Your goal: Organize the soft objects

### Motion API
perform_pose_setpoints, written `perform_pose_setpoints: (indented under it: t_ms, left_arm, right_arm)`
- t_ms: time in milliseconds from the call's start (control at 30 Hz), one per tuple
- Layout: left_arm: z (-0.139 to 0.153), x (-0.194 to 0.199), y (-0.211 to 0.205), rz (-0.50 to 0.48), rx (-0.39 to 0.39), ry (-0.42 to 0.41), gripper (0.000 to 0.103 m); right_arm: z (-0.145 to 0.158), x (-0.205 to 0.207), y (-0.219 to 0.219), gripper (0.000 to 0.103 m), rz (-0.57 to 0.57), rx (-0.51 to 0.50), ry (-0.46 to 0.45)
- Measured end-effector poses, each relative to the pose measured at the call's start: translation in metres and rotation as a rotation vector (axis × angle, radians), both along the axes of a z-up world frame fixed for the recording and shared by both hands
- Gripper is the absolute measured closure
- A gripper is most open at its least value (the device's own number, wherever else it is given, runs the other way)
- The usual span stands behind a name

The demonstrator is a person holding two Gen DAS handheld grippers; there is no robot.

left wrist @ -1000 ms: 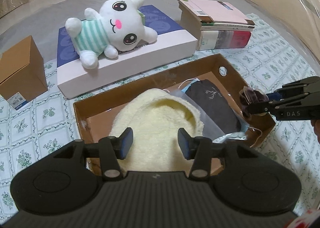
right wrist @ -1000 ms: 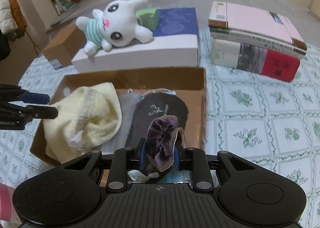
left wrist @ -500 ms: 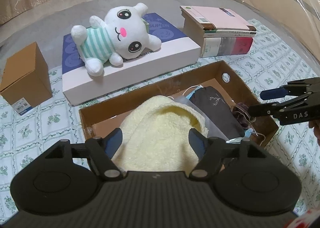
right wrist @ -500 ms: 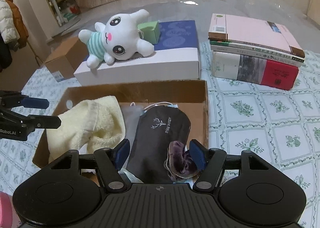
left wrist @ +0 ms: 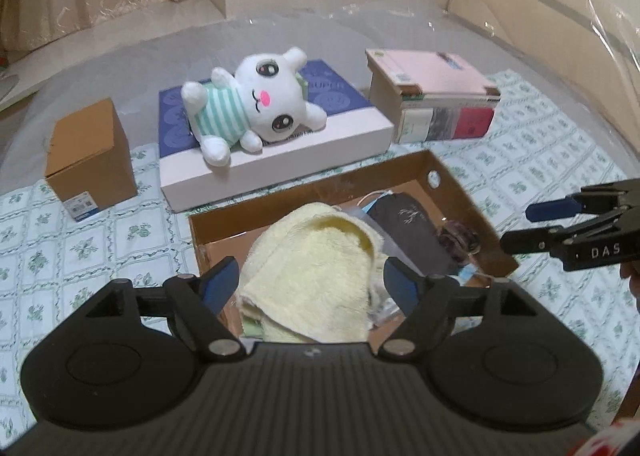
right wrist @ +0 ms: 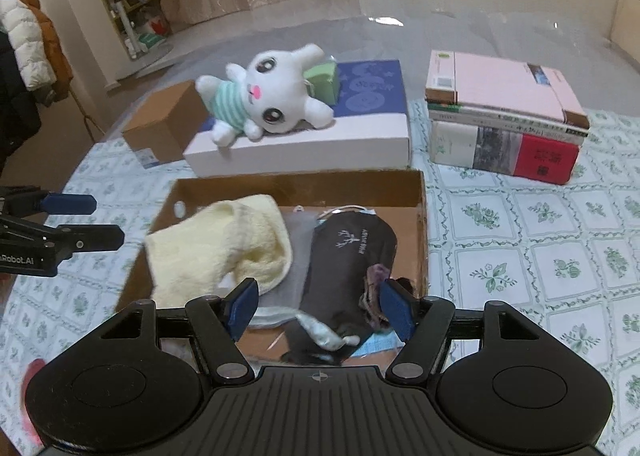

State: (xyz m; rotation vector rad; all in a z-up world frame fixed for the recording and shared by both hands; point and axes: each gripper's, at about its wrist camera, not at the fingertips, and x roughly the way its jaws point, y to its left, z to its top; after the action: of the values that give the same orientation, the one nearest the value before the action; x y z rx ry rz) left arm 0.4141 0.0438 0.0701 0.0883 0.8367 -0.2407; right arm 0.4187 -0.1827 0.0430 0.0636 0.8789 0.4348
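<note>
left gripper [left wrist: 311, 283]: fingers still spreading, above the yellow towel [left wrist: 316, 264], not gripping it
right gripper [right wrist: 320, 306]: fingers released, purple scrunchie [right wrist: 374, 288] lying loose in cardboard tray [right wrist: 296, 186]

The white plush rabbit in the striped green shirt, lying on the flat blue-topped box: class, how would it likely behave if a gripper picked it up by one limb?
The white plush rabbit looks stuffed and soft, so it would probably squash under the pads. Its big head would likely dangle and swing. It is probably light for its size and unlikely to break.
</note>
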Motion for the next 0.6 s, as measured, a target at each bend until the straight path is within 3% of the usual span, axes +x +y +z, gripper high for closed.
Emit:
perform_pose_setpoints:
  t_ms: [467,600]
  left_arm:
    - [0.051,-0.106,-0.013,0.077,-0.029,-0.120,0.022]
    - [0.058,-0.139,-0.015,0.102,-0.071,-0.148,0.022]
  right_arm:
    - [0.052,-0.091,0.007,0.035,0.009,-0.013,-0.075]
    - [0.065,-0.123,0.006,0.035,-0.002,-0.001,-0.129]
